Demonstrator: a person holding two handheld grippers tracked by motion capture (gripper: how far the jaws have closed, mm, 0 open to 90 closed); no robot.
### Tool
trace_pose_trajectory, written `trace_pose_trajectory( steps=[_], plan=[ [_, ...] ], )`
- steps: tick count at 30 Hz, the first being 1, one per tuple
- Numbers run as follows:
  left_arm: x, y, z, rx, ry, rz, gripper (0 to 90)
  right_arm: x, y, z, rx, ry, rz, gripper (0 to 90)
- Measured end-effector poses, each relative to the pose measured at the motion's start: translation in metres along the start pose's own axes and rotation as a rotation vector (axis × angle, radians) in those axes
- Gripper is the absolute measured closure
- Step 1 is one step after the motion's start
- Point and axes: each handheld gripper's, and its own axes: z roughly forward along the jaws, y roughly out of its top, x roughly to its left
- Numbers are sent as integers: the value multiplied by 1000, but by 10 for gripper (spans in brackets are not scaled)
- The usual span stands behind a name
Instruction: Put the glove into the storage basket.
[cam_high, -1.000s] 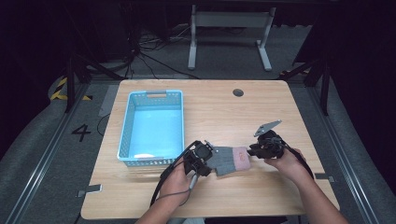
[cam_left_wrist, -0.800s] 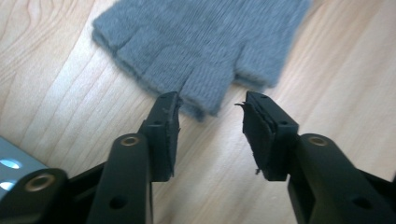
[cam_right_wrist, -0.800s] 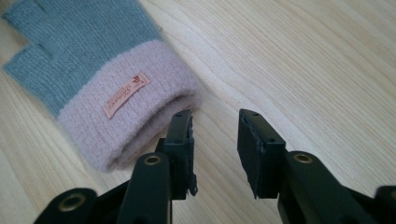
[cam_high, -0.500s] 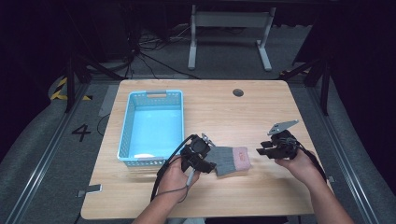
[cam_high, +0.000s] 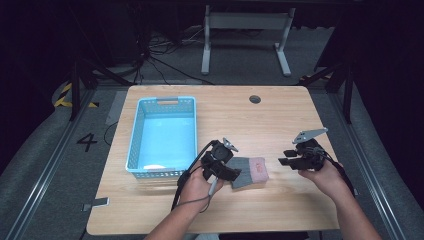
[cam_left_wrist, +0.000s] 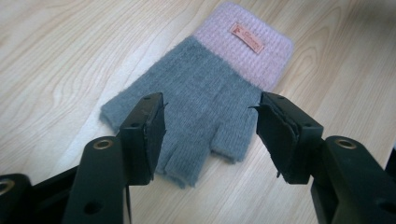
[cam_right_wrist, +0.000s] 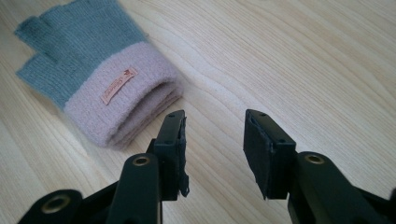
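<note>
Both jaws of the left gripper are spread wide over the finger end of the grey and pink glove, which is laid flat on the table. Jaws of the right gripper are held open, beside the cuff.

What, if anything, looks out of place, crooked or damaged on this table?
Nothing stands out. The glove lies flat and whole on the table, at a slight angle, beside the upright basket. The left gripper hovers open over its grey end; the right gripper is open, clear of the pink cuff.
</note>
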Motion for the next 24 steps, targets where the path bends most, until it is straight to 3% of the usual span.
trace_pose_trajectory(
  steps=[9, 13, 18, 24],
  plan=[
    [8, 7, 11, -12, -54, -65, 346, -1, -1, -4, -10, 1, 8, 589],
    [10, 8, 20, 24, -53, -59, 191, 0, -1, -5, -13, 3, 4, 587],
    [8, 11, 30, 23, -11, -42, 183, 0, -2, -5, -15, 6, 7, 588],
    [3, 13, 51, 81, 54, 12, 169, 1, -1, -5, -18, 15, 9, 588]
  ],
)
